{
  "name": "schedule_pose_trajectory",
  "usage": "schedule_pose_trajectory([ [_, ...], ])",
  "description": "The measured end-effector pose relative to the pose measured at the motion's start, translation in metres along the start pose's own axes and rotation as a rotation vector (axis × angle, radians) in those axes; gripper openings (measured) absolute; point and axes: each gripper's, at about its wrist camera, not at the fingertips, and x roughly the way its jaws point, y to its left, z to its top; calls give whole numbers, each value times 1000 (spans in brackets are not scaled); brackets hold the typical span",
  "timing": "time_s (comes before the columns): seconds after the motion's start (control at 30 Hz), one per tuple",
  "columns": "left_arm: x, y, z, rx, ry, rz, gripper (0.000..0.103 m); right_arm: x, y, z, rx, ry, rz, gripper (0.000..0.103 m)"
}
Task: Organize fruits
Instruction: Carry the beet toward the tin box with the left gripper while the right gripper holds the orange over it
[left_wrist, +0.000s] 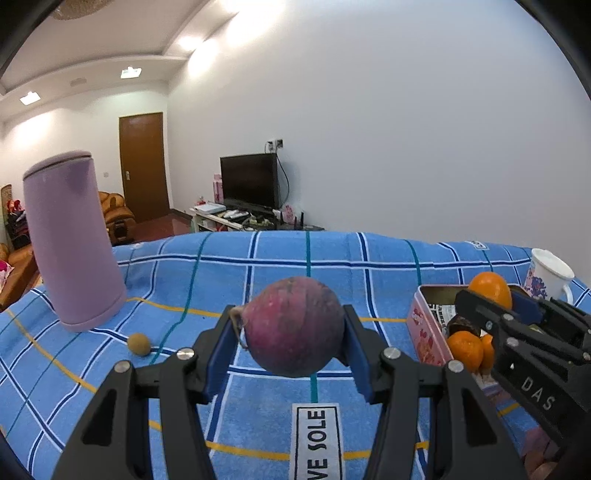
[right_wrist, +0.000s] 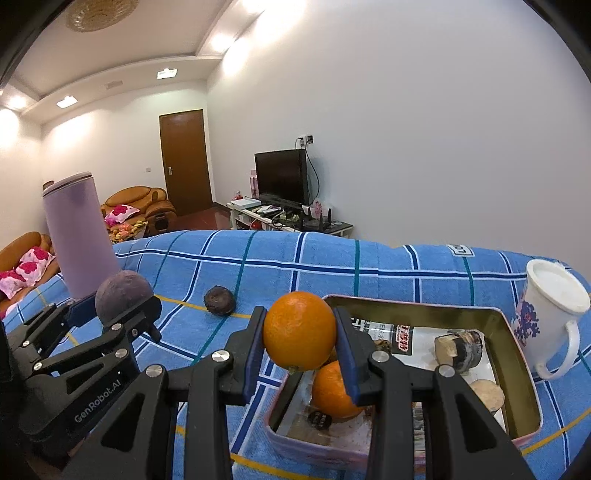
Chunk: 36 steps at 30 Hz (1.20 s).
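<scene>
My right gripper (right_wrist: 300, 334) clamps an orange (right_wrist: 299, 330) above the tin (right_wrist: 517, 373), which holds some fruit, my left gripper (left_wrist: 293, 328) grips a purple fruit (left_wrist: 293, 326), and two small fruits lie loose on the left.

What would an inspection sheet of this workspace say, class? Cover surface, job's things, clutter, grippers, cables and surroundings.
Surface: blue checked cloth, wrinkled.
Job's things: purple fruit in left gripper; orange in right gripper above pink tin; another orange inside; dark fruit and small tan fruit on the cloth.
Clutter: lilac canister, white mug.
Grippers: fingers of both shut on fruit.
Cables: TV wire on the wall.
Surroundings: television, door, sofa.
</scene>
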Motion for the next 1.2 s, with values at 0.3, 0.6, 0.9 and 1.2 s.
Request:
schedule_pose_trajectory([
  [0.3, -10, -5, -2, 0, -14, -24, 57, -5, -1, -2, -4, -6, -26, 38],
  [0.6, -18, -10, -4, -3, -15, -39, 57, -18, 2, -8, -57, -20, -57, 38],
  [0.9, -24, -16, -7, -7, -7, -56, 57, -34, -6, -14, -86, -28, -73, 38],
  [1.2, -28, -29, -9, 9, 9, -84, 57, -50, -23, -16, -84, -51, -89, 38],
])
